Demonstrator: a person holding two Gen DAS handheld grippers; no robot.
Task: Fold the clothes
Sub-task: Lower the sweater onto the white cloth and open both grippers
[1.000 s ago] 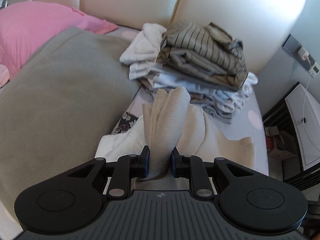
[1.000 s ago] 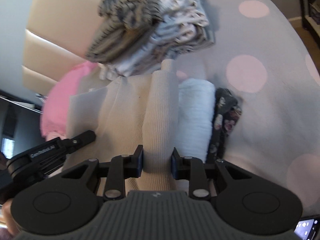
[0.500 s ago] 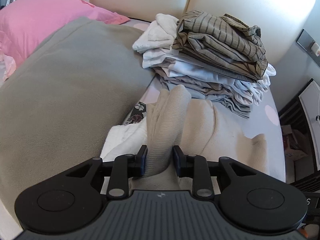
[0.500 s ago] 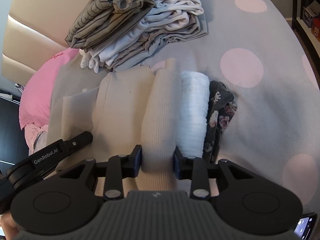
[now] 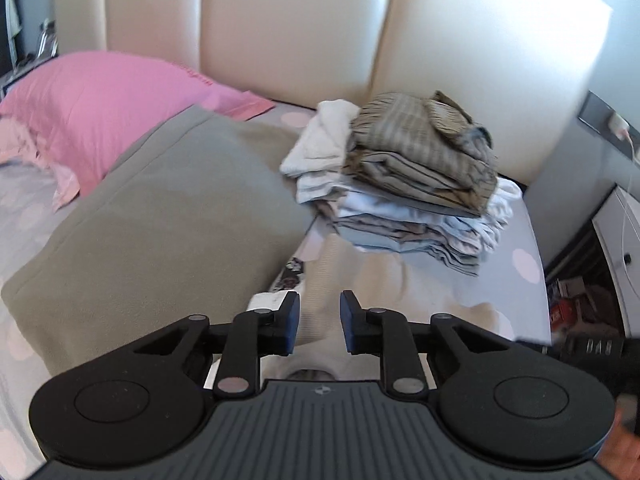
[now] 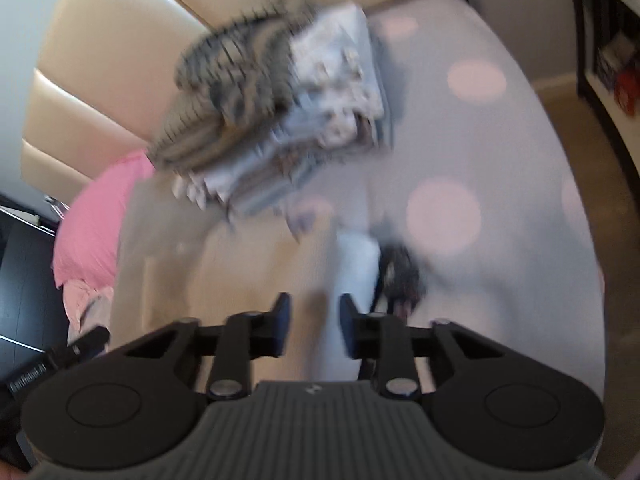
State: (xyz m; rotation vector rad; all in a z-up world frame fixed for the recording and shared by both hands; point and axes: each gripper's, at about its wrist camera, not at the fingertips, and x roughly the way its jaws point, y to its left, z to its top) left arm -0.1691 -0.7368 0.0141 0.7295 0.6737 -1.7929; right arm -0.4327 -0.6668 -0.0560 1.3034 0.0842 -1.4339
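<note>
Grey bedding with pale pink dots [image 6: 500, 168] carries everything in both wrist views, under a cream padded headboard [image 5: 288, 28].

Nearest, the left gripper [image 5: 319, 322] has its pads standing apart, not pressing on the ridge of the beige ribbed garment [image 5: 320, 300] that half a second ago was pinched between them; the cloth now lies lower, between and beyond the jaws, which have just been closing a little on nothing. The right gripper [image 6: 312, 326] shows the same: its jaws, lately narrowing, stand clear of the beige garment [image 6: 256, 272], which a moment ago filled the gap. Both cameras sit higher than before, and the right view is smeared by motion.

Just right of the garment in the right view lie a white folded cloth [image 6: 356, 260] and a dark floral piece [image 6: 400, 276]. Farther up the bed, near the headboard corner, sits the stack of folded clothes [image 5: 408, 184], topped by a striped shirt. A grey blanket [image 5: 160, 216] covers the left side, with a pink pillow [image 5: 100, 100] beyond it.
</note>
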